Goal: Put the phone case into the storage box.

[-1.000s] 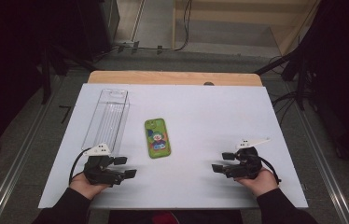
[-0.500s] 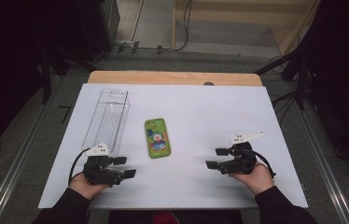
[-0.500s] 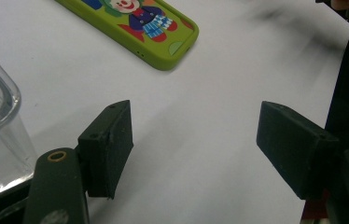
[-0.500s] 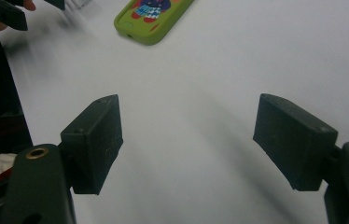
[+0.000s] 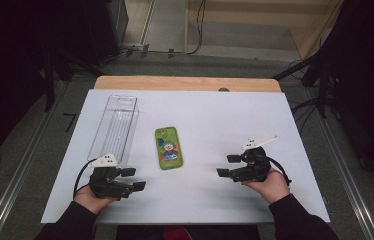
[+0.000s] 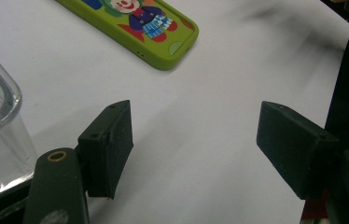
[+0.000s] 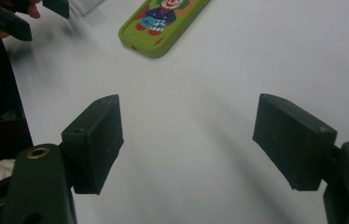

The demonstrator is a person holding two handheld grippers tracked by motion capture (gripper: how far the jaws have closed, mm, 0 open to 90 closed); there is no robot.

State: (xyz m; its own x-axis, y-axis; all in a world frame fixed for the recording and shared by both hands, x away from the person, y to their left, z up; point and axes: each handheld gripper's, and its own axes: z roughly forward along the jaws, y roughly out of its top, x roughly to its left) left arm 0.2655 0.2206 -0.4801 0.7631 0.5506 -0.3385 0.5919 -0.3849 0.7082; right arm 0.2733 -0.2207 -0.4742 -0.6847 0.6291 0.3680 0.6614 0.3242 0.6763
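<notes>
Nearest the person, at the front edge of the white counter [image 5: 205,200], the left claw [image 5: 134,179] rested in its hand with the jaws spread and nothing between them; in the left gripper view only bare counter lay between the two black pads [image 6: 109,144]. The right claw [image 5: 227,166] sat across from it, also held low near the front, its jaws spread and empty, pointing inward toward the middle of the counter. Between the two and a little farther back lay the phone [image 5: 168,147], flat on the counter, in a green case with a cartoon clown on it, its long axis running away from the person. It was apart from both claws, with the right one aimed roughly its way. Just left of the phone, near but not touching, stood the clear bin [image 5: 115,125], long, narrow and empty, with its near end close to the left claw. Judging by looks, the phone would be stiff, fairly light and thin, and it lay so flat that there was little to get under. The rubbery-looking case should give the pads some friction. The likely best hold would be across its narrow width, pads on the two long edges near the middle, so that it would not tip. The bin looked rigid, light and slick, apt to slide if nudged. Beyond it ran the wooden back edge [image 5: 185,82].
</notes>
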